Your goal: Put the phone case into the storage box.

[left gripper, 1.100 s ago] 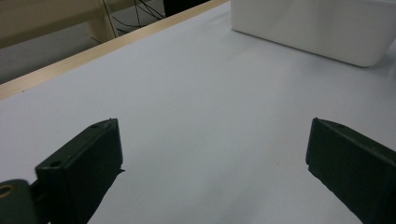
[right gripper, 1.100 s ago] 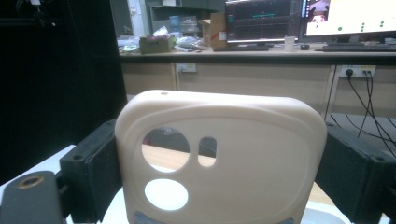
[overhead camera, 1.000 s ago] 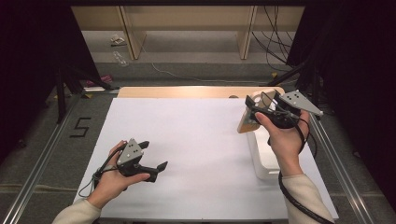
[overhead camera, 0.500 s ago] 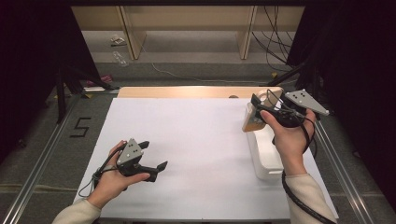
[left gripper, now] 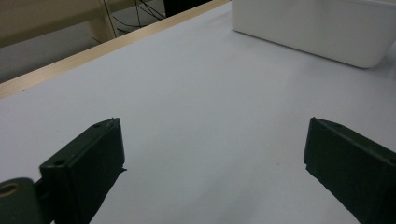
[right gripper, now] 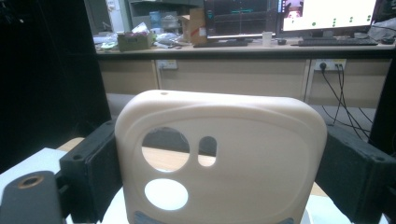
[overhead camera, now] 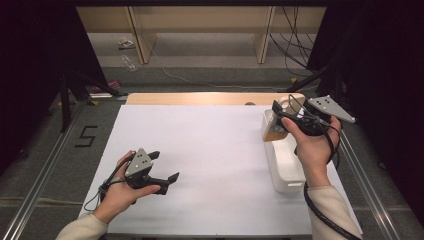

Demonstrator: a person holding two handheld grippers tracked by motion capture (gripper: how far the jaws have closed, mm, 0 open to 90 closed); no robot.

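Note:
A cream phone case [right gripper: 243, 158] with round camera holes stands upright between the two black jaws of my right gripper [right gripper: 219, 172], which press on its two sides. In the high view this case [overhead camera: 271, 129] hangs above the far end of a white bin [overhead camera: 287, 167] at the table's right, with my right gripper [overhead camera: 276, 120] shut on it. At the near left my left gripper [overhead camera: 165, 166] rests low over the white sheet. Its jaws stand wide apart, and my left gripper [left gripper: 215, 154] has nothing between them.
A white sheet [overhead camera: 210, 150] covers the table, with a wooden strip [overhead camera: 200, 98] along the far edge. The white bin [left gripper: 317, 28] lies ahead of the left gripper. Metal rails run along both sides of the table, with dark curtains beyond them.
My right gripper has shifted slightly to the right with the case in it. The left hand has kept still.

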